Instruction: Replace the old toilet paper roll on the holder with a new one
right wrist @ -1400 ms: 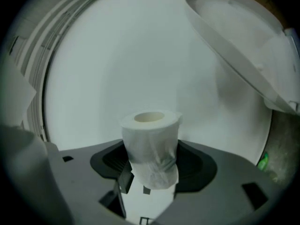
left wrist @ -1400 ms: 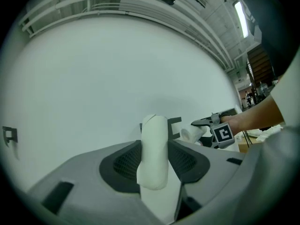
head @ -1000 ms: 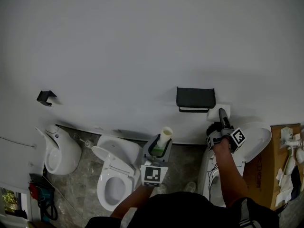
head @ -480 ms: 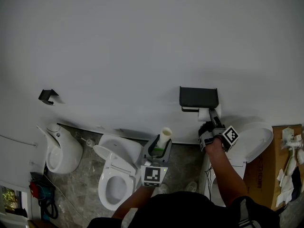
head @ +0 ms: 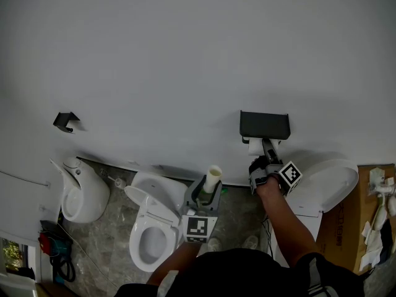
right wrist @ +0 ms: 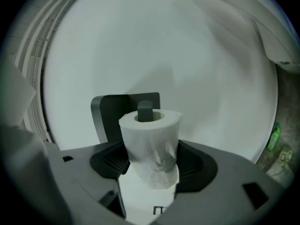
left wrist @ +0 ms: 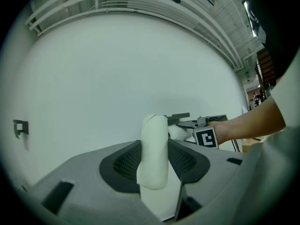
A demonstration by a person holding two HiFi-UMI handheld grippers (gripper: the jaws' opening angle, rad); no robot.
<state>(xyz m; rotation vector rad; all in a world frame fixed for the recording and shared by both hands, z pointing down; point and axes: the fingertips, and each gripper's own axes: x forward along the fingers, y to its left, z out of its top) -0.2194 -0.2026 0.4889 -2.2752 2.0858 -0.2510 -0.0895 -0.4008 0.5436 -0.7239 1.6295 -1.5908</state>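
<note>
Holder (head: 265, 124): black, on the wall, right of middle; its peg (right wrist: 145, 110) shows at the new roll's hole.
New roll (right wrist: 151, 144): clamped in the right gripper (right wrist: 152, 165), right at the holder. I think it should slide straight along the peg and be let go only when fully on.
Old roll (left wrist: 154, 149): thin, clamped in the left gripper (left wrist: 154, 161), lower middle, well apart from the holder.
Toilet (head: 135, 237): lower left, lid up; too small to see inside the bowl.
Box (head: 362, 221): brown, right edge, white bits at its top.

Wall (head: 185, 54) close behind holder (head: 264, 124); raised toilet lid (head: 328, 184) near right; open room left.
</note>
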